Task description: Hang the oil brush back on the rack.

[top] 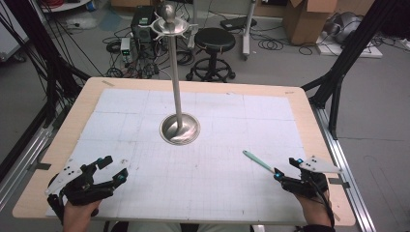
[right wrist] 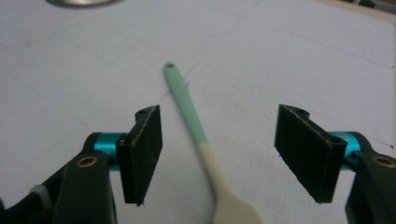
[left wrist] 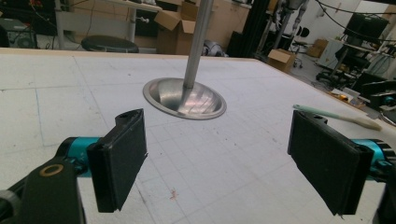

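Mint-green spatula [right wrist: 191, 114] lies flat on the counter [top: 203, 164] between my right hand-held gripper's [right wrist: 219, 149] spread pads, untouched; closing off-centre could skate its thin handle away. Left hand-held gripper [left wrist: 229, 163] waits spread, empty.

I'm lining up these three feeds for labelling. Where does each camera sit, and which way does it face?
High view: above the person's side, facing forward and down on the table; forearms and both hand-held grippers show.
Left gripper view: rides the left hand-held gripper, facing the stand; open jaws show.
Right gripper view: rides the right hand-held gripper, facing down at the spoon between its open jaws.
All three share the spoon.
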A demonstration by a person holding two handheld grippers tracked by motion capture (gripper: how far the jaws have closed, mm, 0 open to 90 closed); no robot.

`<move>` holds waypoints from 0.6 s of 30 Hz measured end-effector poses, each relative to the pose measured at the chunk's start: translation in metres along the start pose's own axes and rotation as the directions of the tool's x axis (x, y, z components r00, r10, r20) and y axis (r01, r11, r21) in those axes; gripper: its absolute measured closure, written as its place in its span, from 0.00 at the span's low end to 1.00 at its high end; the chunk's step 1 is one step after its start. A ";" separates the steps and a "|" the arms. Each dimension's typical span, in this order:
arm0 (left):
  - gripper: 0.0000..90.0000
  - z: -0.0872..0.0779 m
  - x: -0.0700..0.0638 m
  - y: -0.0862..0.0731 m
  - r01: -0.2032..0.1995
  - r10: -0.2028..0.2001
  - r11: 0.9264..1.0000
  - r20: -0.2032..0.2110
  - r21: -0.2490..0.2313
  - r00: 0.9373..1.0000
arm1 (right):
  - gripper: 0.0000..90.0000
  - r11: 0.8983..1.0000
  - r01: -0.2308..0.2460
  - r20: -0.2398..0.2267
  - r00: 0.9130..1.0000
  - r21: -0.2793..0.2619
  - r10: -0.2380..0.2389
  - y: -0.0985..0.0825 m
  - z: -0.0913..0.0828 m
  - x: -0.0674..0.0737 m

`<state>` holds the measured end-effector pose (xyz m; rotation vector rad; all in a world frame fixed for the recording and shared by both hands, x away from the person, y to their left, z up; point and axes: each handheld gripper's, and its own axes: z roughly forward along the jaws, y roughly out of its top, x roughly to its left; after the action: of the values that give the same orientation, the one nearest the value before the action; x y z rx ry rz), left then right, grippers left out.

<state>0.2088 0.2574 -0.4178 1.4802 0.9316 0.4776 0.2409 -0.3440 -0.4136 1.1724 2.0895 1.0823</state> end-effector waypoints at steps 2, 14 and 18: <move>0.22 0.002 0.000 -0.001 0.004 -0.004 1.000 0.006 0.005 1.000 | 0.40 0.999 0.015 0.000 1.000 0.049 -0.015 -0.001 0.009 -0.003; 0.23 0.003 0.001 -0.002 0.004 -0.004 1.000 0.010 0.017 1.000 | 0.63 0.980 0.046 -0.064 0.997 0.192 -0.034 -0.009 0.039 -0.010; 0.23 0.003 0.001 -0.002 0.008 -0.008 1.000 0.007 0.018 1.000 | 0.80 0.981 0.051 -0.104 0.994 0.189 -0.032 -0.009 0.039 -0.011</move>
<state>0.2114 0.2563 -0.4207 1.4933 0.9379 0.4585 0.2710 -0.3406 -0.4421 1.1789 2.3286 0.9551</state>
